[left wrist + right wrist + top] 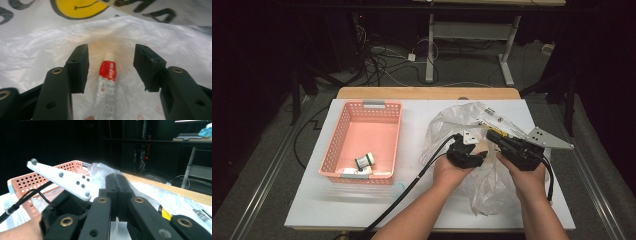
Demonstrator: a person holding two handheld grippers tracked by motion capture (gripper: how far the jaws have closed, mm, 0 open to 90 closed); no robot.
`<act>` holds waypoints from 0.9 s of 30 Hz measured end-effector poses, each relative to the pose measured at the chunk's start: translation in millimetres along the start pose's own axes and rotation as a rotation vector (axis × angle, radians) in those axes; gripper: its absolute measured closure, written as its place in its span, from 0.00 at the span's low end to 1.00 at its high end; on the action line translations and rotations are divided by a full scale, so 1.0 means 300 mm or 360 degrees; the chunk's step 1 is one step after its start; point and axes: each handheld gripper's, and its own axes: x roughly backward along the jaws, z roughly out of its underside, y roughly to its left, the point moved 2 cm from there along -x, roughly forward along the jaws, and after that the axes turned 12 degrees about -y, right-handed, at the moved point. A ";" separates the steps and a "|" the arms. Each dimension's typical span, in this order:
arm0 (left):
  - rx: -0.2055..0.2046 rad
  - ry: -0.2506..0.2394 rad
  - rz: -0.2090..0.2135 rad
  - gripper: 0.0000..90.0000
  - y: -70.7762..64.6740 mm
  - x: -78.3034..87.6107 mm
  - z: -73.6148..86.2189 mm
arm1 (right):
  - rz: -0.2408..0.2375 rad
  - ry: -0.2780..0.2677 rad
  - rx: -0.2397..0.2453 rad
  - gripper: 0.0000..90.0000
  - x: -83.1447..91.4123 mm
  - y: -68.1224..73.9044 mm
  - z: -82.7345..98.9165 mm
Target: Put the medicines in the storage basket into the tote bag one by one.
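Note:
A translucent white plastic bag lies crumpled at the table's right half. My left gripper reaches into its mouth. In the left gripper view the left gripper is open, and a small tube with a red band and a cream cap lies on the bag's film between the jaws, touching neither pad. My right gripper is at the bag's upper rim. In the right gripper view the right gripper has its jaws pressed together on a pinch of the bag's film.
A pink perforated basket stands at the left on the white table. It holds a small green-labelled bottle and a white tube. The basket shows beyond the left hand. A yellow smiley print marks the bag.

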 end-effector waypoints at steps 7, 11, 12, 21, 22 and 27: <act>-0.0029 -0.0019 0.0088 0.39 -0.028 0.083 0.022 | -0.0008 0.0012 0.0017 1.00 0.001 0.003 0.002; -0.0072 -0.0022 0.0136 0.32 -0.053 0.134 0.055 | -0.0005 0.0009 0.0026 1.00 0.001 0.006 0.001; -0.0068 -0.0019 0.0144 0.30 -0.056 0.144 0.063 | -0.0003 0.0010 0.0025 1.00 0.002 0.008 0.000; -0.0025 -0.0009 0.0261 0.17 -0.084 0.245 0.111 | -0.0011 0.0021 0.0031 1.00 0.003 0.018 0.000; -0.0031 -0.0010 0.0267 0.16 -0.087 0.258 0.116 | -0.0010 0.0019 0.0032 1.00 0.002 0.019 0.001; -0.0001 -0.0019 0.0273 0.09 -0.083 0.331 0.136 | -0.0017 0.0036 0.0041 1.00 -0.001 0.021 0.007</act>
